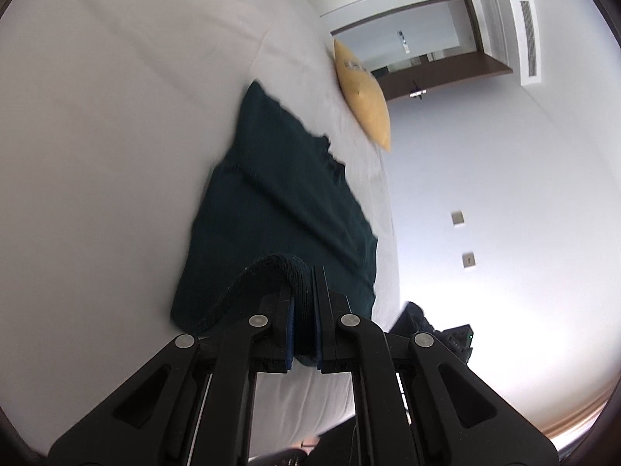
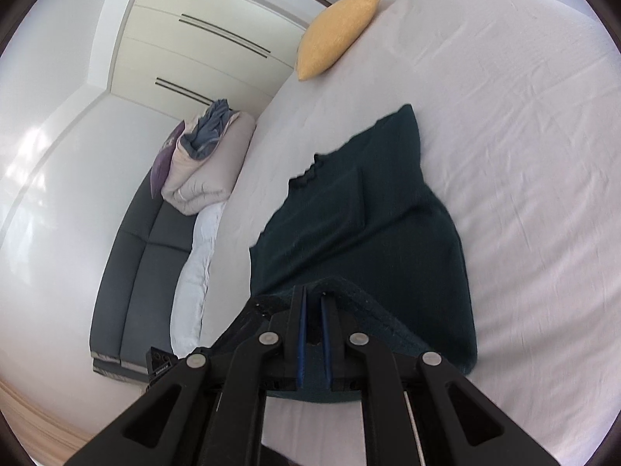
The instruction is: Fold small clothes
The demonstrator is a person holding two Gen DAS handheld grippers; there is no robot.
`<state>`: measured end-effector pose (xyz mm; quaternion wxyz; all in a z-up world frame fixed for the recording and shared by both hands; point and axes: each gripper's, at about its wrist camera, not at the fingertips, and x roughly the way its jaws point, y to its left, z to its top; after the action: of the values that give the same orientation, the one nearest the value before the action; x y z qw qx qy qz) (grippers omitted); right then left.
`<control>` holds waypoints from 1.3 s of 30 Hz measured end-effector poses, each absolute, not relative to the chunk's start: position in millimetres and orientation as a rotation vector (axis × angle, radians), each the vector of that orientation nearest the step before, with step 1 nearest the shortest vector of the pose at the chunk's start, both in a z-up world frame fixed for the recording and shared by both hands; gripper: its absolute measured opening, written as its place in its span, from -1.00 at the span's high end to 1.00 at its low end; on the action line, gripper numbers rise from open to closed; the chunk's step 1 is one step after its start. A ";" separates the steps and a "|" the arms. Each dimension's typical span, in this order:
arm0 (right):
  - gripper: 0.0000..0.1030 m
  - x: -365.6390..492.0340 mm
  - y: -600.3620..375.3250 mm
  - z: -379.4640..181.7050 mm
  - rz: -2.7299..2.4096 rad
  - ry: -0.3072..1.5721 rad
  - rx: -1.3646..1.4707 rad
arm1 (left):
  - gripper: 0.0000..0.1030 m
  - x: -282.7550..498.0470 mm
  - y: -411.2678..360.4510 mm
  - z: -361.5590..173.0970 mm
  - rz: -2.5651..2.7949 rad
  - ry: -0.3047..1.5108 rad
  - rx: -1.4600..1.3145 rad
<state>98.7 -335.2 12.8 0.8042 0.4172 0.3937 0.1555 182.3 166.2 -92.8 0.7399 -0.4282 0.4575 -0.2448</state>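
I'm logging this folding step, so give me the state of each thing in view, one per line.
left hand-held gripper: shut on the dark green garment's near hem.
right hand-held gripper: shut on the same hem.
dark green garment: spread on the bed, near edge lifted.
white bed sheet: lightly wrinkled.
yellow pillow: lying at the bed's edge.
beige duvet: bundled on the sofa.

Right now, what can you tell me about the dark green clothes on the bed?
The dark green garment looks knitted, soft and ribbed. Most of it lies flat on the white bed sheet. Its near edge is lifted and bunched, pinched by the left claw and the right claw. A yellow pillow sits beyond it, not touching.
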 end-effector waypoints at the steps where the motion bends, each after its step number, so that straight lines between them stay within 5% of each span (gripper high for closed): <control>1: 0.84 109.8 -337.8 10.8 0.325 0.840 0.906 | 0.89 191.3 165.5 -89.5 -0.536 0.997 -0.938; 19: 0.84 219.5 -351.8 -21.4 0.237 0.843 0.927 | 0.89 325.3 122.7 -81.0 -0.473 1.003 -0.851; 39: 0.84 276.8 -374.1 -50.0 0.131 0.852 0.962 | 0.89 415.6 107.9 -133.4 -0.359 1.046 -0.872</control>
<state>276.8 -374.1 -50.0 0.7987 0.4482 0.3968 0.0611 415.6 107.9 -133.4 0.7622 -0.4011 0.4807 -0.1649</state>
